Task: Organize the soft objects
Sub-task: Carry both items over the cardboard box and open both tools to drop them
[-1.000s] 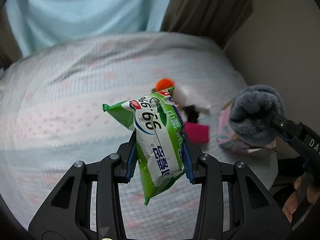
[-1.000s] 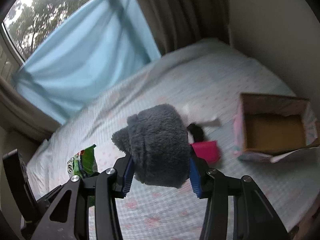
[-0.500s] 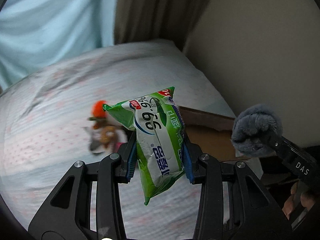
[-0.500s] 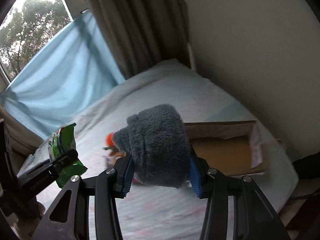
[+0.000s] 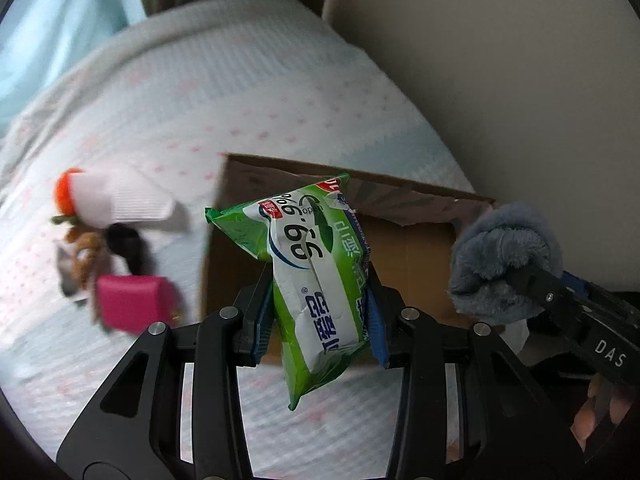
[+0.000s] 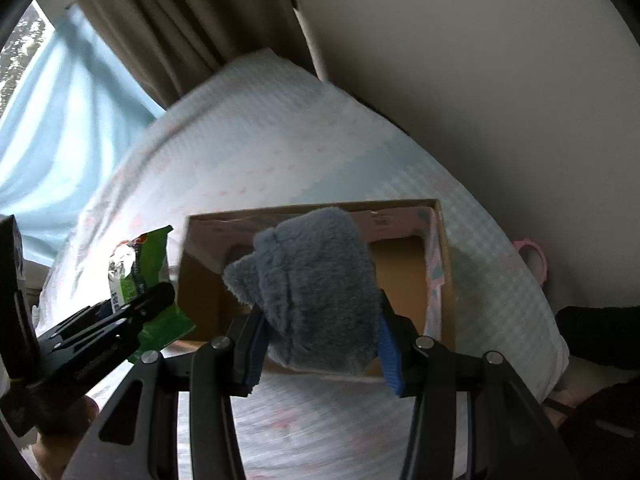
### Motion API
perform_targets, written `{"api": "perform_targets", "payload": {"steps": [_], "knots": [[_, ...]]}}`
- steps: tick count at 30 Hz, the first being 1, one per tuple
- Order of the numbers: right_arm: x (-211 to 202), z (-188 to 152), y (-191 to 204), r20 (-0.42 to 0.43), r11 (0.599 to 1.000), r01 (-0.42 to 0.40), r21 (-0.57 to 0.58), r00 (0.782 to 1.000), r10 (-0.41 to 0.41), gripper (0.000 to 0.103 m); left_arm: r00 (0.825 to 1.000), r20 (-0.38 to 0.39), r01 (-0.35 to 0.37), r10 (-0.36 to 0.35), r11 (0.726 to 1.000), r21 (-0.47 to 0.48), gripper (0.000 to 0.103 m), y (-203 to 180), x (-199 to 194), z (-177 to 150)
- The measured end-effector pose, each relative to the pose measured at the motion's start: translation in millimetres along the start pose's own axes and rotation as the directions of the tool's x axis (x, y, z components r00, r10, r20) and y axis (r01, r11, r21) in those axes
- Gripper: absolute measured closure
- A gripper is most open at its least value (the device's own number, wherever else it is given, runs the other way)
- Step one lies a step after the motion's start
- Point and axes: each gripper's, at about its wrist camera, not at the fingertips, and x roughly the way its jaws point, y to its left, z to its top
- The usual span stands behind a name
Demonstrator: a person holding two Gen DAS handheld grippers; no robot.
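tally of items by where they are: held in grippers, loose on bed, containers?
Held in grippers: 2: green wipes pack in the left gripper, grey plush item in the right gripper
Loose on bed: 4 at least: orange-topped plush, white pouch, black item, pink box; the pile is blurred
Containers: 1: cardboard box
Total: 7

The room is dim and grey. Soft daylight comes in through the window point(image 6: 18, 46) at the top left. The bed point(image 5: 248, 92) looks smeared and blurry — the small toys point(image 5: 104, 264) too. Both pictures bend round at the edges, with dark corners.
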Motion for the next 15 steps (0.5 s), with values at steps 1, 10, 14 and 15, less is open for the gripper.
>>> {"api": "perform_targets", "payload": {"steps": [1, 10, 14, 15], "knots": [[7.1, 4.5, -6.1, -0.014, 1.0, 0.005, 0.006, 1.0, -0.005, 0.059, 1.0, -0.017, -0.001, 0.002, 1.0, 0.008, 0.067, -2.2, 12.0, 3.2], [75.4, 23.9, -36.7, -0.162, 0.997, 0.024, 0.069, 0.987, -0.013, 0.059, 0.98, -0.191, -0.032, 0.056, 0.992, 0.125, 0.067, -19.2, 93.0, 6.2], [94.6, 21.1, -39.3, -0.199, 0.996, 0.009, 0.09, 0.98, 0.009, 0.059, 0.972, -0.221, -0.038, 0.074, 0.986, 0.164, 0.067, -23.9, 111.3, -2.2], [97.5, 20.4, -39.7, -0.203, 0.995, 0.003, 0.095, 0.979, 0.016, 0.059, 0.972, -0.222, -0.043, 0.081, 0.984, 0.175, 0.067, -24.6, 112.3, -3.5]]}}
